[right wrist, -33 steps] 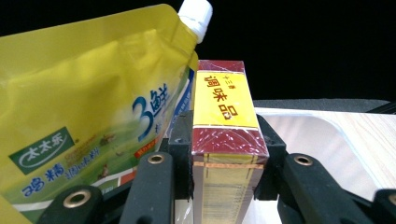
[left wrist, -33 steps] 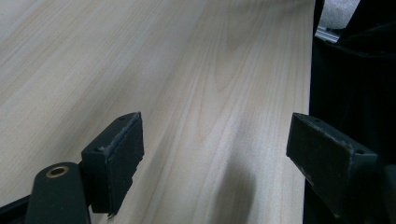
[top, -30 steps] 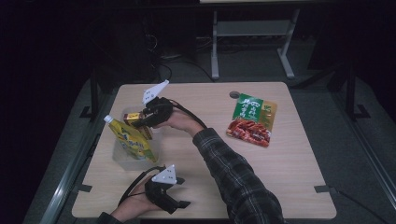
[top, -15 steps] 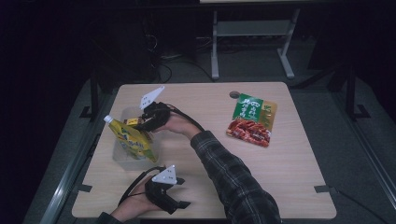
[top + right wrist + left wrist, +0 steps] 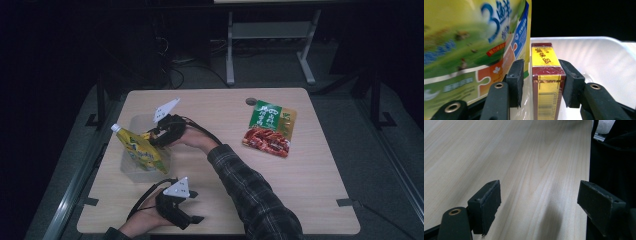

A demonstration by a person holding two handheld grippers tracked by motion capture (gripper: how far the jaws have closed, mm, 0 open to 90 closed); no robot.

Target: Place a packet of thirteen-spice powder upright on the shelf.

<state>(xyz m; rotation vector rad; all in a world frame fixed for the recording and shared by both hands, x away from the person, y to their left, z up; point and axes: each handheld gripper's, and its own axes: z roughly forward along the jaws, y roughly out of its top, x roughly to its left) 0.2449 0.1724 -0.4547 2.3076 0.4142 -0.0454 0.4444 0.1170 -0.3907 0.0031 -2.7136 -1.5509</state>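
Slim box stands inside the clear tub (image 5: 131, 170), at the bench's (image 5: 310, 200) nine o'clock.
The yellow-and-maroon box (image 5: 547, 82), barcode low, sits between the right tool's (image 5: 541, 83) just-opening jaws, pads apart from it; a yellow-green pouch (image 5: 469, 42) leans alongside. The left tool (image 5: 539, 205) is spread.

**Wood, plastic and glossy print**

You work on a table (image 5: 310, 200) of pale wood-look board, matt and smooth, its grain running clear in the left gripper view. The tub (image 5: 604, 57) at the right of the right gripper view is milky, translucent plastic with a soft sheen. The yellow box (image 5: 547, 82) looks like glossy printed card. The pouch (image 5: 469, 42) at upper left is shiny printed film. Your right gripper (image 5: 541, 82) has matt black pads, rough at the edges, with brass-coloured rivets. The snack bag (image 5: 270, 127) at upper right of the high view is glossy.
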